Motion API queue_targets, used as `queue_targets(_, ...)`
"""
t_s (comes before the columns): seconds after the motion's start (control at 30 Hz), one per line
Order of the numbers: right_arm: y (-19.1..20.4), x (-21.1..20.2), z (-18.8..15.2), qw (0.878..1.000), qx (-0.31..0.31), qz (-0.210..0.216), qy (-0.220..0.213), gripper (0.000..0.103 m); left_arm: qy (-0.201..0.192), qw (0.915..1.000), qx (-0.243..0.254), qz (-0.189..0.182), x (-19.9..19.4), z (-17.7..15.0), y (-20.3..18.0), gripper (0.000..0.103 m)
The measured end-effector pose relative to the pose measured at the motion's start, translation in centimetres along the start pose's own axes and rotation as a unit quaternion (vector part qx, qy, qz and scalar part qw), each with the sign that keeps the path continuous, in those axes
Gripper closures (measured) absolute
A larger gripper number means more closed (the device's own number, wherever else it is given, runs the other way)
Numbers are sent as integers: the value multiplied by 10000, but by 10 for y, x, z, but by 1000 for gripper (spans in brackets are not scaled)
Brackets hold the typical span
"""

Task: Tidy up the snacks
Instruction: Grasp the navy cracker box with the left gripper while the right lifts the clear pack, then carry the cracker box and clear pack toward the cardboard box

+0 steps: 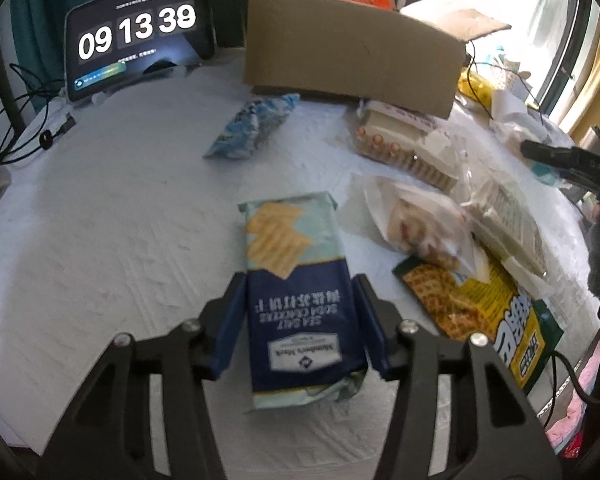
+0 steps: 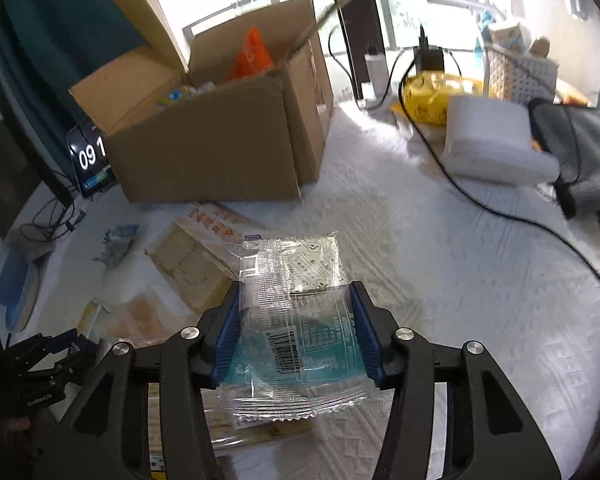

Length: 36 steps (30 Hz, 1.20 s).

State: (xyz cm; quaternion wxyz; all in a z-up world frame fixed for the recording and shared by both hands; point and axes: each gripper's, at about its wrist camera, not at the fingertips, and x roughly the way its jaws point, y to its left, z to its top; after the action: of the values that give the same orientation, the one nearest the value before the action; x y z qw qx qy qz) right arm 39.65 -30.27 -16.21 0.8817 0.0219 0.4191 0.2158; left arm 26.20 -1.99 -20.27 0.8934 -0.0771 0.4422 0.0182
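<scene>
Left tool (image 1: 300, 280) clamps cracker pack (image 1: 296, 280); open cloth (image 1: 100, 220) leftward.

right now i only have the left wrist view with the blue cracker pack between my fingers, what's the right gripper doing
Observer: The right gripper has a clear plastic snack packet between its blue pads, pressed on both sides.
Operator: can you see into the cardboard box
Observer: Yes. The cardboard box is open on top, with an orange bag standing inside.
Operator: anything beyond the box on the right
Observer: A black cable runs across the white cloth there, past a pale grey cushion.
</scene>
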Motion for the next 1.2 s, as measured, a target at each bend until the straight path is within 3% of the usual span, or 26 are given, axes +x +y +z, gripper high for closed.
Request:
queue_targets(0.53,61,-38,27,9974,-537,115,-463,49,-670,9973,62,-286,-29,41,29,49)
queue_targets(1.2,93,-54,81,9919,-878,162,-898,49,-1712,9825,640,-352,-71,130,27,49)
